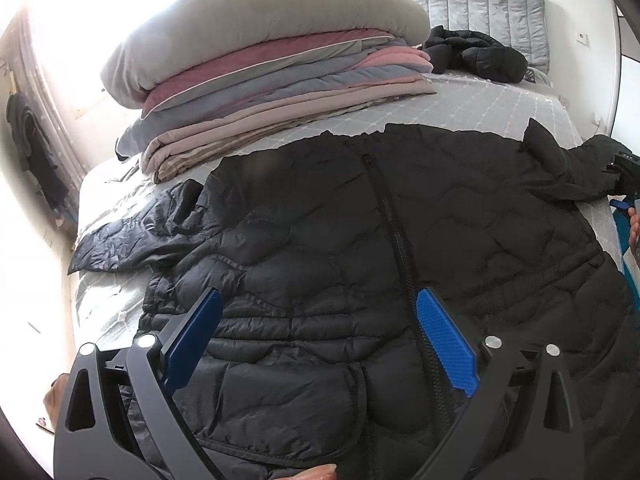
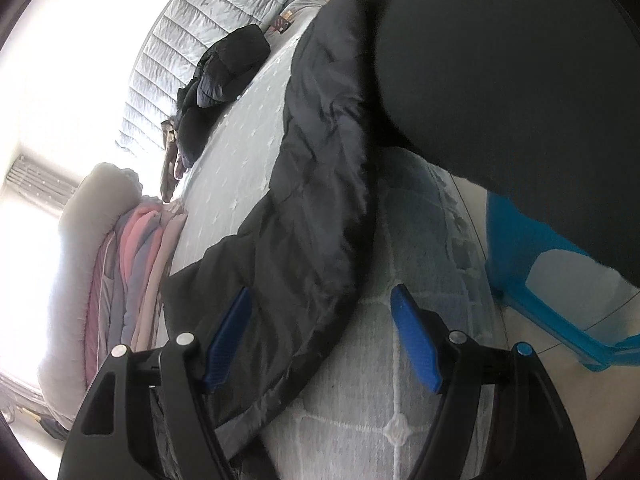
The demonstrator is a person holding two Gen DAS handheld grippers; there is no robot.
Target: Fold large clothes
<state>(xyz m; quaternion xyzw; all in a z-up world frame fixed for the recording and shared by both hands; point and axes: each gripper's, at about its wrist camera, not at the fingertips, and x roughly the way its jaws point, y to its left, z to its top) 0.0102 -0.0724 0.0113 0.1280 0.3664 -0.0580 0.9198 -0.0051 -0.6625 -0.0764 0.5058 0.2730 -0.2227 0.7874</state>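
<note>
A black quilted puffer jacket lies spread front up on the grey bed, zip closed, one sleeve stretched left. My left gripper is open and empty, hovering over the jacket's lower front. My right gripper is open and empty, its blue fingers astride the edge of the jacket's other sleeve or side near the bed's edge. The right gripper also shows at the right edge of the left wrist view.
A stack of folded blankets and a pillow sits at the bed's far left. Another black jacket lies crumpled by the headboard. A blue plastic stool stands beside the bed. A dark blurred shape fills the right wrist view's upper right.
</note>
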